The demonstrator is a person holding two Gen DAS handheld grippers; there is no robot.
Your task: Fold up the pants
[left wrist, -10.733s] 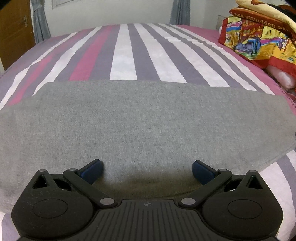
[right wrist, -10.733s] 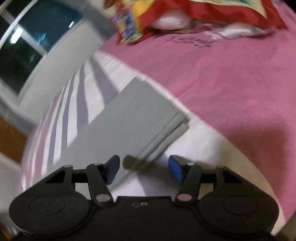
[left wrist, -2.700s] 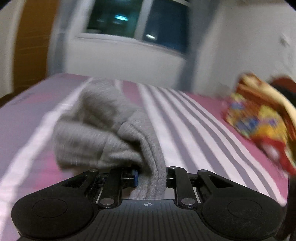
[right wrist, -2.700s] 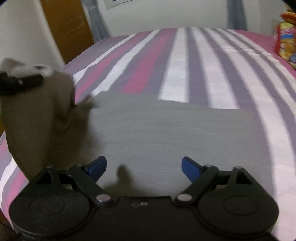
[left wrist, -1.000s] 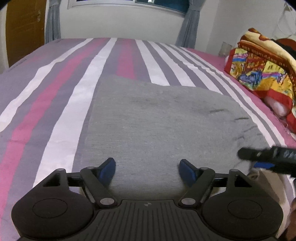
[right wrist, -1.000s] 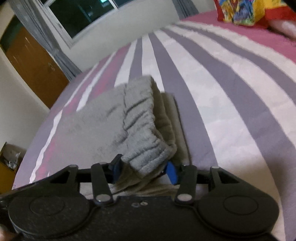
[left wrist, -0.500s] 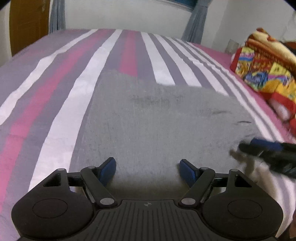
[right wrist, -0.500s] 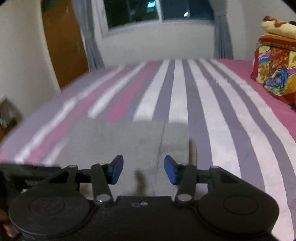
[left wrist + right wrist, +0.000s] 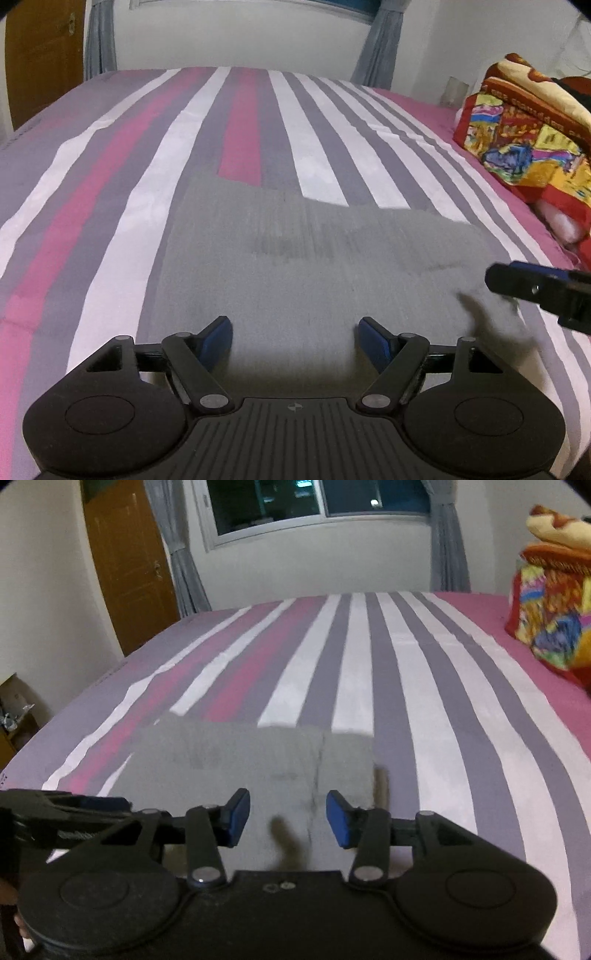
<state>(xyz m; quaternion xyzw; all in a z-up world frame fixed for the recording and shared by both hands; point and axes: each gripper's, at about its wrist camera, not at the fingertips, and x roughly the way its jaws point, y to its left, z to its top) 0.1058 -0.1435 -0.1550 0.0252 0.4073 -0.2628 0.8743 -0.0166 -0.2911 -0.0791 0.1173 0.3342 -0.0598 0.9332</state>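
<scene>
The grey pants are observed folded into a flat rectangular stack on the striped bedsheet, lying close to the near edge of the bed. In the left wrist view the stack spans most of the width between the white stripe on the left and the pink border on the right; its far edge runs slightly slanted across the stripes. A faint dark mark is seen on the top layer near the centre. In the right wrist view the same pants are seen with a vertical crease toward their right side.

The left gripper is held above the near part of the stack, its blue-padded fingers set wide apart with nothing between them. No contact with the fabric is seen.

The right gripper is held over the near right part of the stack. Its jaws have just been closing and now stand at a moderate gap, with nothing gripped; only fabric well below is seen through the gap. In the left wrist view this right gripper appears at the right edge of the stack, blurred.

A multicoloured folded blanket is noted at the right edge of the bed. A wooden door and a curtained window are noted beyond the far edge.
</scene>
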